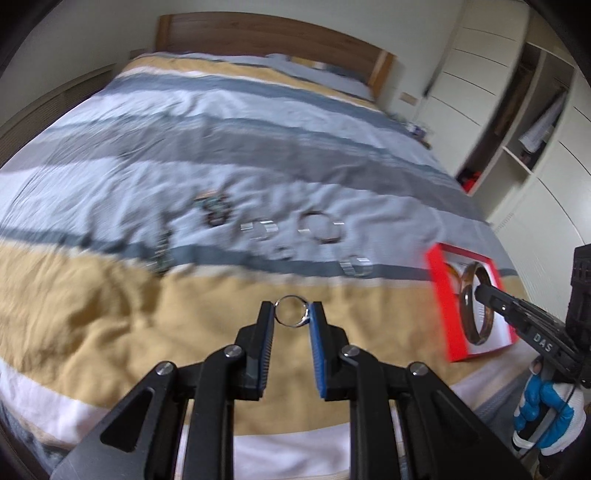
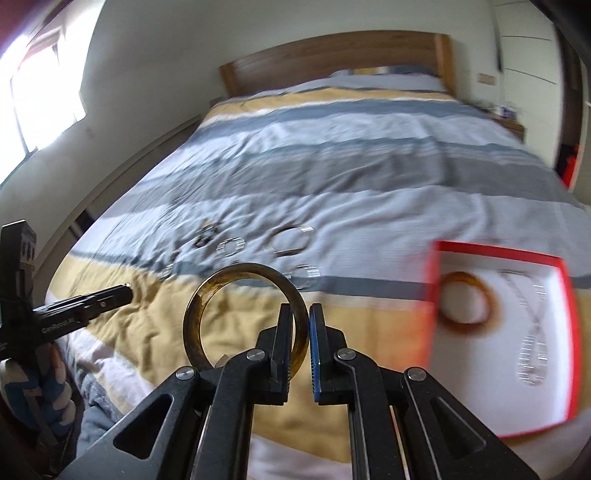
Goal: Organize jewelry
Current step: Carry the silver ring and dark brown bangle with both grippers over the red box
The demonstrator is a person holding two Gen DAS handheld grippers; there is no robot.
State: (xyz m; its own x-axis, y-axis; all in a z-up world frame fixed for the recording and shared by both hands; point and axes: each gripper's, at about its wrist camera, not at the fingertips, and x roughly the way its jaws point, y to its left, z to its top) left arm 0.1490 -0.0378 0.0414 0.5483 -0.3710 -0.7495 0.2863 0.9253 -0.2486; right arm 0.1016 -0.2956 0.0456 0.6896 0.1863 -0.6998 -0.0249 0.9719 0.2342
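My left gripper (image 1: 291, 310) is shut on a small silver ring (image 1: 290, 311) and holds it above the striped bedspread. My right gripper (image 2: 300, 314) is shut on a brown amber bangle (image 2: 243, 317), held upright above the bed; it shows in the left wrist view (image 1: 476, 306) in front of the red box (image 1: 439, 295). The red box (image 2: 498, 251) with a white lining lies to the right and holds another amber bangle (image 2: 466, 301) and a silver chain (image 2: 532, 332). Several pieces lie on the bed: a silver bangle (image 1: 321, 228), silver rings (image 1: 258, 229), dark beads (image 1: 216, 208).
The bed (image 1: 110, 314) has a wooden headboard (image 1: 266, 33) at the far end. White wardrobes and open shelves (image 1: 517, 129) stand to the right. A window (image 2: 44, 92) is on the left wall. The left gripper shows at the left in the right wrist view (image 2: 118, 293).
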